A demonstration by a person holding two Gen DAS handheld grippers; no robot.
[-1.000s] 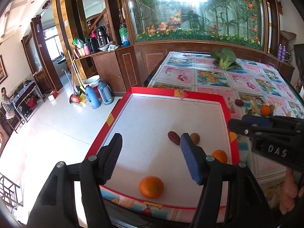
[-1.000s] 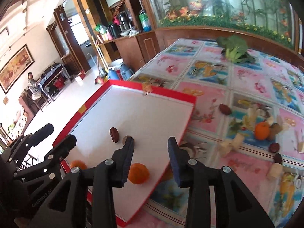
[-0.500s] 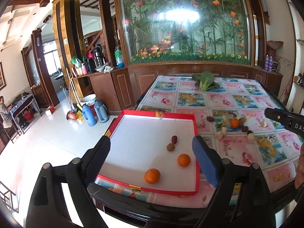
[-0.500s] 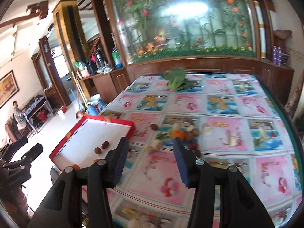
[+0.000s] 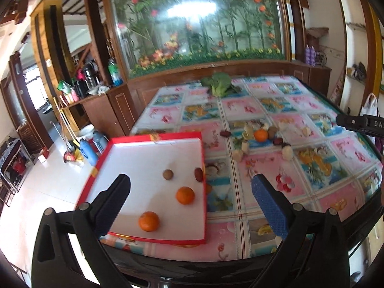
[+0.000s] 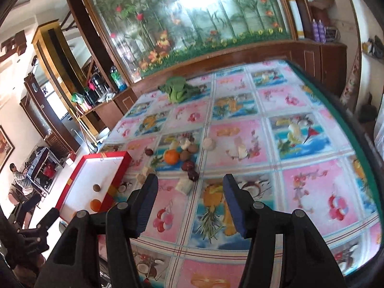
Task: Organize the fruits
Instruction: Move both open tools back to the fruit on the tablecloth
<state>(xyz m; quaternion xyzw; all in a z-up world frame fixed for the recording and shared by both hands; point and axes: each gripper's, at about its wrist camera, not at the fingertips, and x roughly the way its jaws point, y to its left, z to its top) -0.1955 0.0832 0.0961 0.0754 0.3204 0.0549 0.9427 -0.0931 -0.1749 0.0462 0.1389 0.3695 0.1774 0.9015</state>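
A red-rimmed white tray sits at the table's near left corner. It holds two oranges, a brown round fruit and a red date. My left gripper hovers above the tray's near edge, its jaws opening wide with nothing between them. Further right on the flowered cloth lies a pile: an orange, brown fruits, dark dates and white chunks. My right gripper hangs just short of that pile, its jaws opening and empty.
A green leafy vegetable lies at the table's far side before a wooden cabinet. The table's dark edge runs along the right. Thermoses stand on the floor left of the table, and a person sits far left.
Both grippers pulled back from the tray and swung right, their jaws widening. The orange that was between the right fingers now lies in the tray. The right view now faces the pile.
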